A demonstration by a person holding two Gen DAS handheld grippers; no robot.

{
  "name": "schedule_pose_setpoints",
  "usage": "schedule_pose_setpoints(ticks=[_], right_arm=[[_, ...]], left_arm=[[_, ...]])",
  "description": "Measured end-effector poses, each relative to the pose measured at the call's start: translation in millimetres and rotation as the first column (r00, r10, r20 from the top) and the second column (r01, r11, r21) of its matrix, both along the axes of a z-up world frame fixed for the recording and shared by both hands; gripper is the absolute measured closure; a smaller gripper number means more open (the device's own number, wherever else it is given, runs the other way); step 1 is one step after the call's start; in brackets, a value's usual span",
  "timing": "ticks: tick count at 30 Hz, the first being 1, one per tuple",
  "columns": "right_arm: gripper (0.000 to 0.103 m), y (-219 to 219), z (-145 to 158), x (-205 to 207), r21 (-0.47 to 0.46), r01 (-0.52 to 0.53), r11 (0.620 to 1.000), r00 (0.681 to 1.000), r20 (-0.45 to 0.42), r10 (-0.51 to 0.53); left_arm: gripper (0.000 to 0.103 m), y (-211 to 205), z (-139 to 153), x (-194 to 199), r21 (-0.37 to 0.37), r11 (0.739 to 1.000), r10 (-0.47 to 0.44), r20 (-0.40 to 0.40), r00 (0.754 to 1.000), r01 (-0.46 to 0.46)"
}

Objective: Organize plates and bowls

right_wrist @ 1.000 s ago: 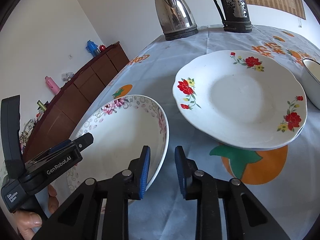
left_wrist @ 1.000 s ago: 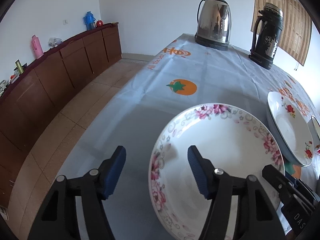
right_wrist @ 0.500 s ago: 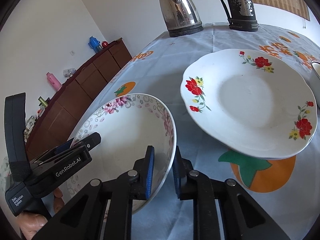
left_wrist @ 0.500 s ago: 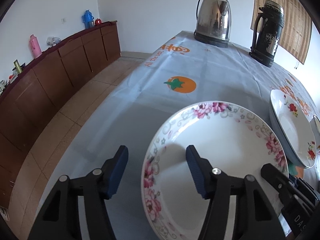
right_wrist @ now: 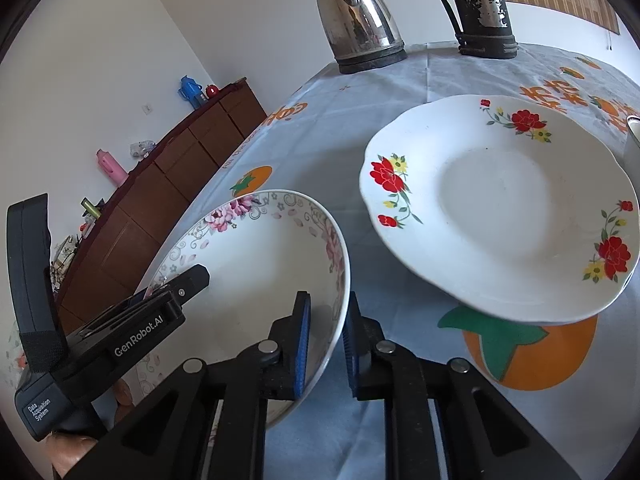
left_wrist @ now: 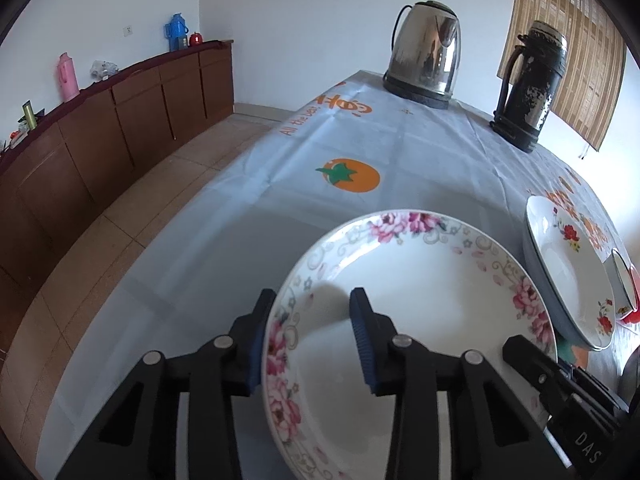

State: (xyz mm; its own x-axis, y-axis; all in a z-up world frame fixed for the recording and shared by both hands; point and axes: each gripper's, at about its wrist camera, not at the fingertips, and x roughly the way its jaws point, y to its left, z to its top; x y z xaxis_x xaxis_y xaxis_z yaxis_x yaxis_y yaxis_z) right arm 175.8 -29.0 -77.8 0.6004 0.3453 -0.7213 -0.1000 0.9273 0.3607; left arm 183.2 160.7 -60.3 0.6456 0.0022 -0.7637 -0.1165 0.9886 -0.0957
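Note:
A deep white plate with pink flowers point(left_wrist: 420, 300) sits at the near edge of the blue tablecloth, between both grippers. My left gripper point(left_wrist: 312, 296) straddles its left rim, one pad outside and one over the inside. Its jaws are closing, and a gap still shows beside the inner pad. My right gripper point(right_wrist: 326, 296) is shut on the right rim of the pink-flowered plate point(right_wrist: 260, 264), which tilts slightly. A larger plate with red flowers point(right_wrist: 500, 208) lies to the right, apart from both grippers.
A steel kettle point(left_wrist: 424, 52) and a dark thermos jug point(left_wrist: 528, 88) stand at the table's far end. The edge of a small bowl point(left_wrist: 622, 280) shows past the red-flowered plate. The table drops off to the left toward a tiled floor and a brown sideboard point(left_wrist: 100, 140).
The left jaws have narrowed around the plate's left rim. The right jaws have come together onto its right rim. Neither hand has shifted much.

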Motion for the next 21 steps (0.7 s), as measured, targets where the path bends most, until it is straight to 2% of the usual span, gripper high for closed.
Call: schedule_pose_setpoints(ticks=[11,21], right_arm=[[0.086,6.0,8.6,-15.3,-0.023,-0.05,0.998,0.997,0.057,0.051],[0.086,1.4,21.5,-34.4,0.007,-0.067,0.998,0.99,0.127,0.066]], left_arm=[[0.068,5.1,9.1,-21.2,-0.001,0.999,0.045,0.034,0.998,-0.045],[0.068,-0.5,27.6,-40.4,0.019,0.998,0.057,0.101,0.993,-0.059]])
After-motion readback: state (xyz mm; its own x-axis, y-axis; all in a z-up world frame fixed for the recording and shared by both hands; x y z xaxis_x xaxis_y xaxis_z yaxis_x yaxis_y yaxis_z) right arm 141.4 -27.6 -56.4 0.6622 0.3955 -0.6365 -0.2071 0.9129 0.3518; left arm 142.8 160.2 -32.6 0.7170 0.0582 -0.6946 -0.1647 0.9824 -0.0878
